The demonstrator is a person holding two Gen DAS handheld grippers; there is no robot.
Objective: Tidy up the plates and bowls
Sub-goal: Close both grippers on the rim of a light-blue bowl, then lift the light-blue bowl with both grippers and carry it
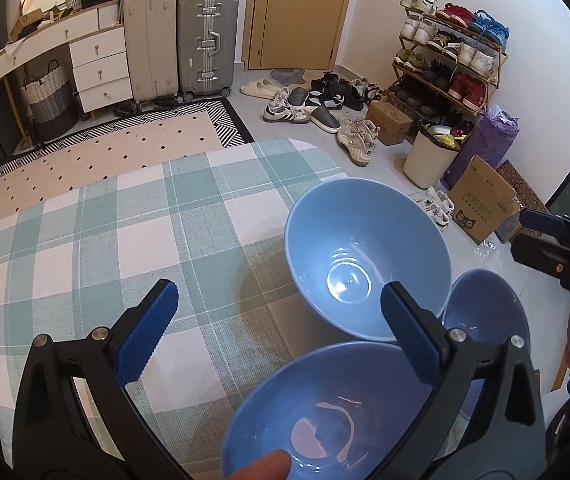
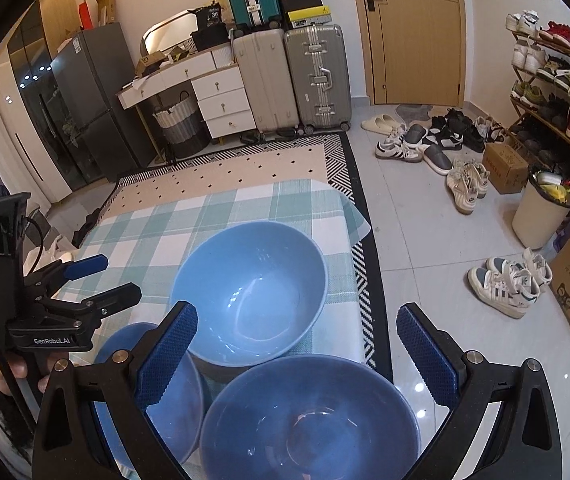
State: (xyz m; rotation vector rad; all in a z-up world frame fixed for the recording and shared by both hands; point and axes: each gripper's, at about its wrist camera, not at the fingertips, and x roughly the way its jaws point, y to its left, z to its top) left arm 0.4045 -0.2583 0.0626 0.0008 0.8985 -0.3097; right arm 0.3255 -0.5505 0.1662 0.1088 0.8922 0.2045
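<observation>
Left wrist view looks down on three blue bowls crowded at one corner of the counter [image 1: 85,248], which wears a green-and-white checked cloth. The far bowl [image 1: 365,256] sits upright furthest from the camera, the near bowl [image 1: 325,412] lies just below the lens, and a third bowl [image 1: 485,312] shows partly behind the right finger.

The left hand-held gripper [image 1: 277,332] hangs above them with its jaws spread wide and nothing between them. From the right wrist view the right hand-held gripper [image 2: 297,352] is likewise wide open and empty, poised over the same cluster.

The step in hand looks like nesting the bowls. A good grasp would pinch one rim wall, one finger inside and one outside, then lift straight up before moving sideways, since the bowls sit close together and a nudge could shift a neighbour.

The cluster stands close to the counter edge, with tiled floor beyond it on the shoe-rack side. Open cloth lies to the left, so stacking there seems safer.
</observation>
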